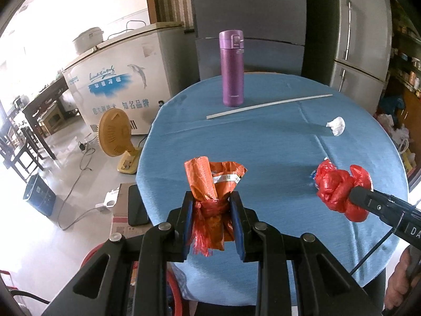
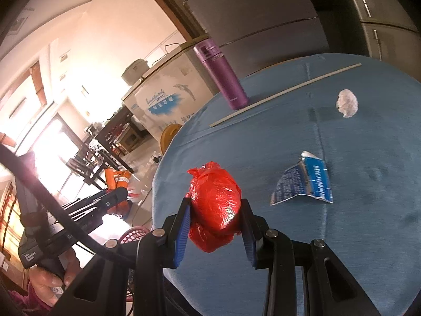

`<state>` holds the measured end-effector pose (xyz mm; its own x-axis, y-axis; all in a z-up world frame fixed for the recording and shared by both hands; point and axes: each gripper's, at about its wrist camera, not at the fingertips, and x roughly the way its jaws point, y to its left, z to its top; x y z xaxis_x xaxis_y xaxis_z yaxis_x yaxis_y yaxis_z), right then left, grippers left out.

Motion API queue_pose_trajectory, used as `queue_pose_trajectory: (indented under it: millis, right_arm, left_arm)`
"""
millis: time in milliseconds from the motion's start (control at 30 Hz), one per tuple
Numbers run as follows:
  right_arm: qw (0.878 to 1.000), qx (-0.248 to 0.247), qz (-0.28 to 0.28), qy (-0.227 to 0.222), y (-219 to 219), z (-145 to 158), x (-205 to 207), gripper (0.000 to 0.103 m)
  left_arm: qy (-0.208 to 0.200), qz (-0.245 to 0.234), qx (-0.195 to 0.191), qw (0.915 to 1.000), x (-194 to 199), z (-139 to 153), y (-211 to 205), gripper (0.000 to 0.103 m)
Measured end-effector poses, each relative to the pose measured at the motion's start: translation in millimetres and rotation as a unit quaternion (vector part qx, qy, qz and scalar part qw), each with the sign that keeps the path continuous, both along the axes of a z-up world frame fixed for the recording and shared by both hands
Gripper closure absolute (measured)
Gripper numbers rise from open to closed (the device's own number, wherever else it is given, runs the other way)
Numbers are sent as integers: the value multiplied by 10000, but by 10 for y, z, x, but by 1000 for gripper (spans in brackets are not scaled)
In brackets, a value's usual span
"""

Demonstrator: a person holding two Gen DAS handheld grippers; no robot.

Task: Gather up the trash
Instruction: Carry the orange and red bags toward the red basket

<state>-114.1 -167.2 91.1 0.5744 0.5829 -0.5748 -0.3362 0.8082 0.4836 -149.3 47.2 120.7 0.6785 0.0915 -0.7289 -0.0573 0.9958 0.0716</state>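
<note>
My left gripper [image 1: 211, 200] is shut on an orange wrapper bundle [image 1: 210, 181] tied with red plastic, held above the near left edge of the round blue table [image 1: 263, 142]. My right gripper [image 2: 214, 205] is shut on a knotted red plastic bag [image 2: 214, 202], held above the table; the bag also shows in the left wrist view [image 1: 339, 187]. A torn blue carton piece [image 2: 305, 181] lies flat on the cloth to the right of the bag. A crumpled white tissue [image 1: 336, 126] lies farther back right, also in the right wrist view [image 2: 347, 103].
A purple thermos [image 1: 231, 68] stands at the table's far side beside a long white stick [image 1: 268, 105]. A red basket [image 2: 134, 233] sits on the floor below the table's near left edge. A yellow fan [image 1: 115, 137], a chest freezer [image 1: 115, 79] and a blue bin [image 1: 39, 194] stand to the left.
</note>
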Motion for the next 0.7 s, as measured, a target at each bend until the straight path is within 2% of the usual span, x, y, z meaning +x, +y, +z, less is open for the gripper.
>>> queue_pose_trajectory:
  millis: [700]
  right_arm:
    - [9959,-83,898,115,707,-50,52,65]
  left_arm:
    - [154,627,102,9979,-104,-123,522,75]
